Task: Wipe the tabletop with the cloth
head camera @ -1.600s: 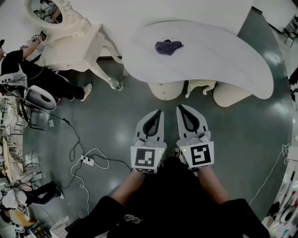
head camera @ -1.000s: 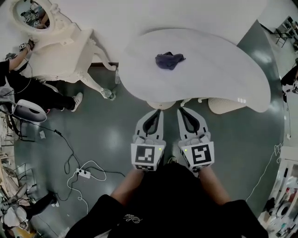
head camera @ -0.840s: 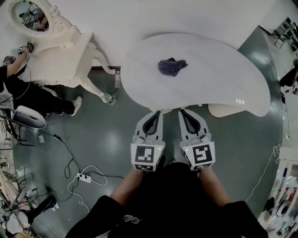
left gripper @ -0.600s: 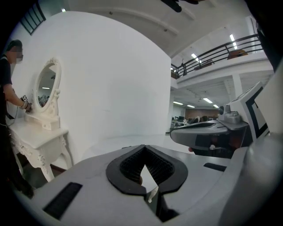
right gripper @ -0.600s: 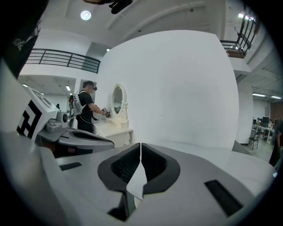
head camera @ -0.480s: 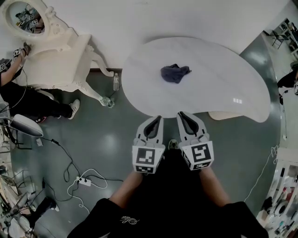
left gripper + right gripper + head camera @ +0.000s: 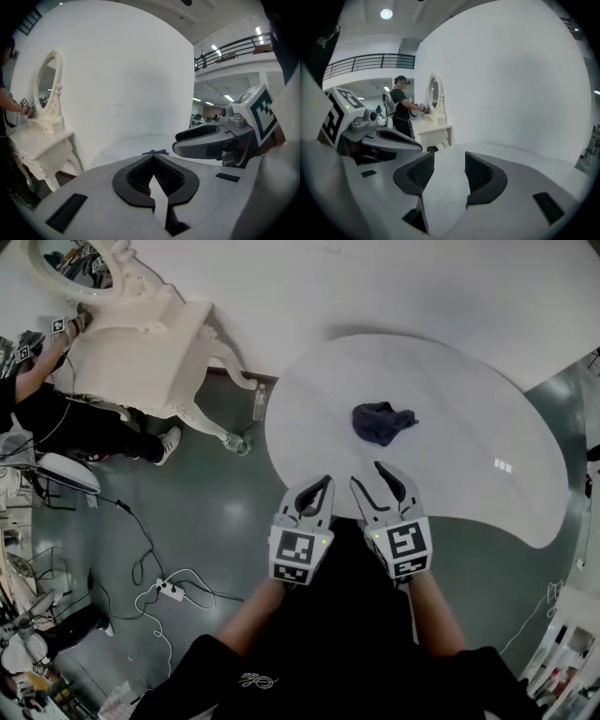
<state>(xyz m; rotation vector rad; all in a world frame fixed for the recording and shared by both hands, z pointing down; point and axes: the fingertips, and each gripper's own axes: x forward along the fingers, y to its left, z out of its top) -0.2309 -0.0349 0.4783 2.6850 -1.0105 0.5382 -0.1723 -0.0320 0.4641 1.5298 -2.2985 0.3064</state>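
- ornate white dressing table (image 7: 141,343), upper left, carrying an oval mirror (image 7: 80,263);
- person in black (image 7: 56,418) at the left edge;
- clear bottle (image 7: 260,401) on the floor right of the dressing table;
- power strip (image 7: 171,590) with cables, lower left

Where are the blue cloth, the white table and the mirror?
Crumpled dark blue cloth (image 7: 382,423): head view, its bunched middle.
Curved white table (image 7: 469,432): head view, bare top beside the cloth.
Oval white-framed mirror (image 7: 44,86): left gripper view, its glass.

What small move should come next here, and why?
Probably reach the right gripper forward to the cloth: its jaws have just been opening with nothing between them, and the cloth lies crumpled on the table, just ahead, untouched.
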